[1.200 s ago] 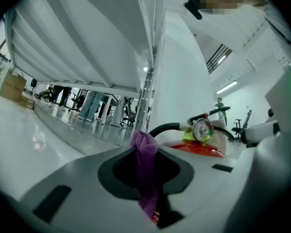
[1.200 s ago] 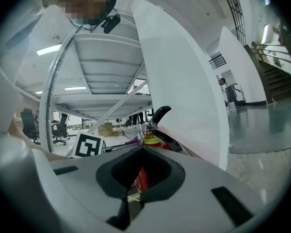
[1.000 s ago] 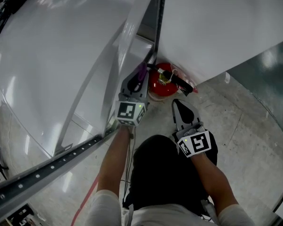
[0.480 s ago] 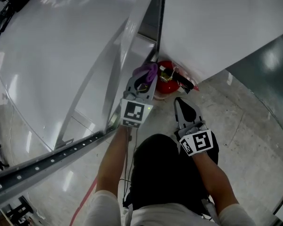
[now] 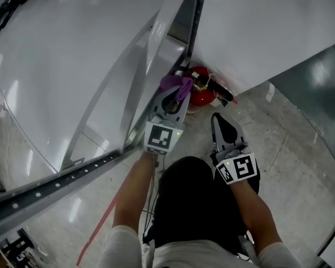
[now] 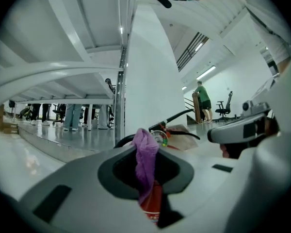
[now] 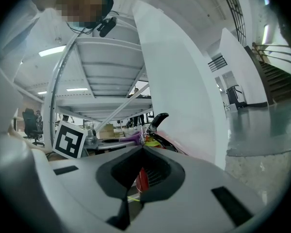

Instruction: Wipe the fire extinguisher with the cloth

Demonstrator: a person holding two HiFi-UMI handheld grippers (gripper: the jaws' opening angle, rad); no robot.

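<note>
1. Pinching a fold of purple cloth (image 6: 146, 158), the left gripper (image 5: 175, 94) has its jaws closed tight on the fabric. The cloth bunches above the tips and hangs down through the gap behind them.
2. Just past those tips in the left gripper view are the red body of the fire extinguisher (image 5: 201, 95) and its gauge. From the head view the cloth sits at the left edge of the valve head, but I cannot tell whether it actually touches.
3. The right gripper (image 5: 219, 119) has its jaws fully together with nothing between them. It points level toward the extinguisher but sits apart from it, nearer the person's knee.
4. The extinguisher stands upright on the floor (image 5: 279, 149), tucked into the corner at the foot of the white wall (image 5: 257, 32) and just beside the metal rack upright (image 5: 194, 21). Its black handle and hose stick out at the top.
5. As for progress, the cloth is in hand and brought up to the top of the cylinder, so the pickup and approach look done. No surface shows a wiped patch or a dirty one, so what has been cleaned cannot be read off. I judge most of the wiping is left to do: the red body down to the base and the side facing the wall.
</note>
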